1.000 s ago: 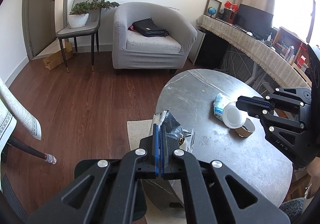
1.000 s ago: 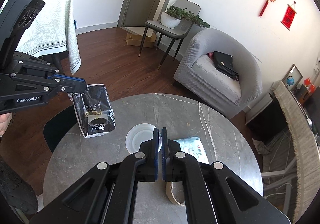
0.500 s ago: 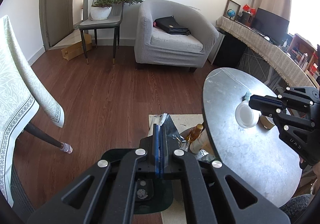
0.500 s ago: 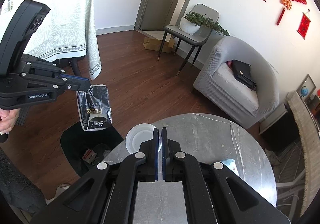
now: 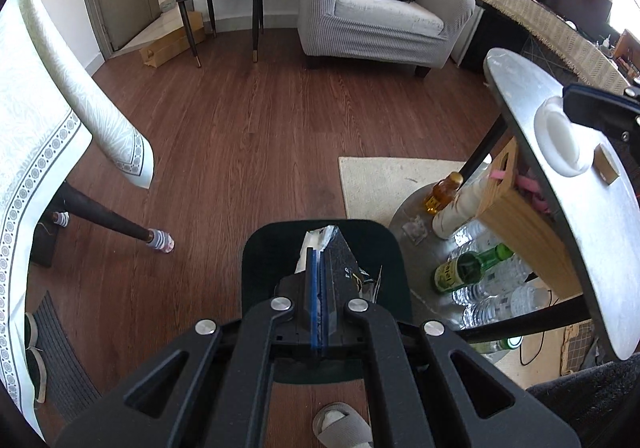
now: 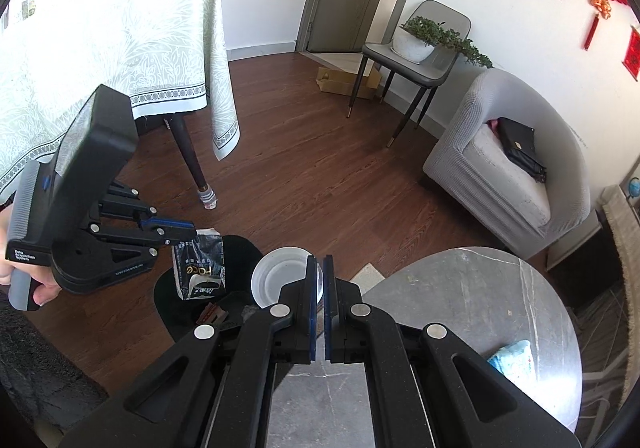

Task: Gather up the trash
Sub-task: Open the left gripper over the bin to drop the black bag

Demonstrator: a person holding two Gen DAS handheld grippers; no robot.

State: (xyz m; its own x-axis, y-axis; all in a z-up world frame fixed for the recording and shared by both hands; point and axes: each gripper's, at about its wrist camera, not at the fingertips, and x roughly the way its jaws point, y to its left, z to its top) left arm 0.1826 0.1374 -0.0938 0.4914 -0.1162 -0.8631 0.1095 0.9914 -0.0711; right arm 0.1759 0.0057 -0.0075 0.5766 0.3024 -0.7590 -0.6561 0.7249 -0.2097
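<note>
both grippers had carried their loads off the round table (image 6: 480, 300) and toward the black bin (image 5: 260, 248) on the floor since the earlier frames, when the black snack bag hung over the tabletop. left gripper (image 5: 319, 264) was clamped on the upper edge of the black snack bag (image 6: 199, 268), which hung directly above the open bin, not yet released. right gripper (image 6: 319, 272) was clenched on the rim of a white plastic lid (image 6: 276, 276), held beyond the near-left edge of the tabletop and partly over the bin's rim. some wrappers already lay inside the bin. remaining on the tabletop were a pale blue tissue pack (image 6: 514, 358) near its right edge and a roll of tape (image 5: 606, 166) just beside the lid in the left view. judgement: collection was roughly midway; two items were at the drop point, at least two were still to be fetched.
</note>
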